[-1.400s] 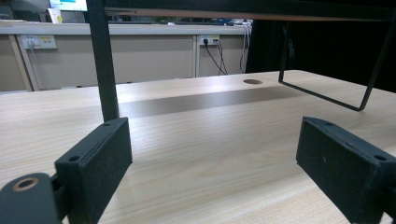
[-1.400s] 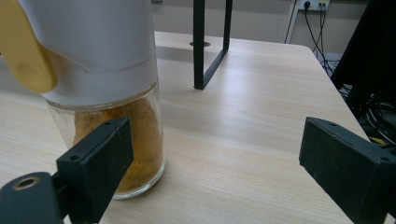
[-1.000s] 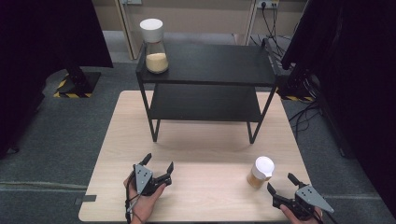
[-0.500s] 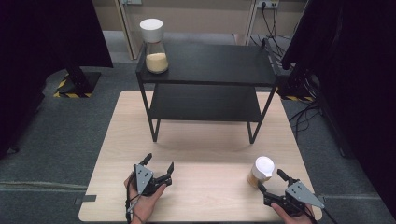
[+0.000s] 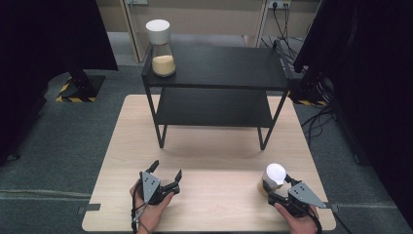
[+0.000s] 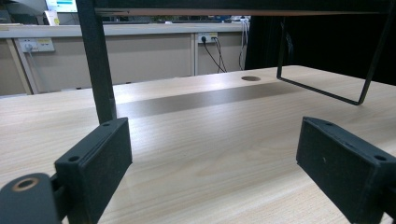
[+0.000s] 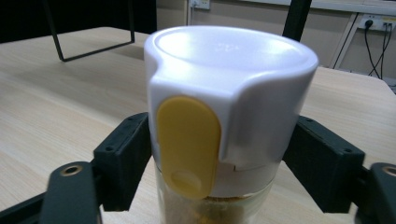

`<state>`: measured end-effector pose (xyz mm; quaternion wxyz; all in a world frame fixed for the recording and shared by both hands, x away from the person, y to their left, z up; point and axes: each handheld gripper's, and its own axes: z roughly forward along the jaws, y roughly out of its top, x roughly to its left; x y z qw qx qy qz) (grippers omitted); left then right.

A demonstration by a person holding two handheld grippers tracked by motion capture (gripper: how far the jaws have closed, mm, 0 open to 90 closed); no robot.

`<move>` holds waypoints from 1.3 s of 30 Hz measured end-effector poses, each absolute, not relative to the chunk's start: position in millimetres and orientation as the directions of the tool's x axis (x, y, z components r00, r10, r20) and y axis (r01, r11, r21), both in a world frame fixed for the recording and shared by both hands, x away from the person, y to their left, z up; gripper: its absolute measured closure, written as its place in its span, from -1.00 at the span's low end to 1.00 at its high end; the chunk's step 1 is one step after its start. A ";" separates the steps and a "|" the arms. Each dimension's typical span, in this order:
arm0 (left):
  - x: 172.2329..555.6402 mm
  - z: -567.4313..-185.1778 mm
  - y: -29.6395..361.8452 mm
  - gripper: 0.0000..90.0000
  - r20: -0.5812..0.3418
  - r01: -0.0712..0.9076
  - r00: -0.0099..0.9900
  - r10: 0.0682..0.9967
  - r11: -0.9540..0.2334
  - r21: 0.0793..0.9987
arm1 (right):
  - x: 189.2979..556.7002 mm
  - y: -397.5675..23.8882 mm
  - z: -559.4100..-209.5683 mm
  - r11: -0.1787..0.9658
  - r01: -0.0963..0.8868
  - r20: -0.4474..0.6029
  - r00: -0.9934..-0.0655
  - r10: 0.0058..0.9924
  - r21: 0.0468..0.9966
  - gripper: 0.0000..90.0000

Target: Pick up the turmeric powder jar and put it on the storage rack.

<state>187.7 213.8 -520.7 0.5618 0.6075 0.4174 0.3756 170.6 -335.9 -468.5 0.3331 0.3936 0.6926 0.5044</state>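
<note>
So the right gripper (image 5: 275, 189) has slid in toward the small jar (image 5: 272, 178) at the near right of the table (image 5: 219, 151) since a second ago, when it sat a bit back with its jaws wide. The jaws have just been closing, and the jar is now right between them. In the right gripper view the two black pads sit on either side of the jar (image 7: 229, 121) just under its white lid (image 7: 231, 70), and they look to be touching the glass on both sides, so I'd call that clamped on the jar, or as good as. The jar stands upright on the wood, long axis straight up, yellow flip tab facing the camera, some tan stuff inside. It's directly ahead of the right gripper, and the right hand is clearly the nearer one. The left gripper (image 5: 165, 173) hasn't budged. It sits at the near left, well apart from the jar, jaws spread wide with nothing but bare table between them, pointing toward the black shelf (image 5: 219, 68) standing at the far side. A second, taller jar (image 5: 160, 48) sits on the shelf's top left corner. My guess is the next move is a straight lift, and the thing to watch is whether the grip just below the lid keeps the jar upright.
</note>
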 end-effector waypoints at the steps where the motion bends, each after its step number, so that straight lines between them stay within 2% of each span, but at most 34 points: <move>1: 187.7 -520.7 213.8 -0.78 -0.012 0.085 0.369 0.929 -0.021 0.996 | 170.9 -336.1 -469.3 0.182 0.210 -0.064 -0.469 0.881 0.961 -0.38; 12: 187.3 -520.8 211.9 -0.78 0.007 0.076 0.373 0.928 -0.039 0.996 | 169.4 -334.6 -464.6 0.182 0.214 -0.058 -0.483 0.874 0.960 -0.32; 39: 187.1 -520.9 211.2 -0.78 0.002 0.078 0.369 0.929 -0.033 0.996 | 173.6 -309.2 -411.3 0.058 -0.002 -0.053 -0.432 0.901 0.998 -0.31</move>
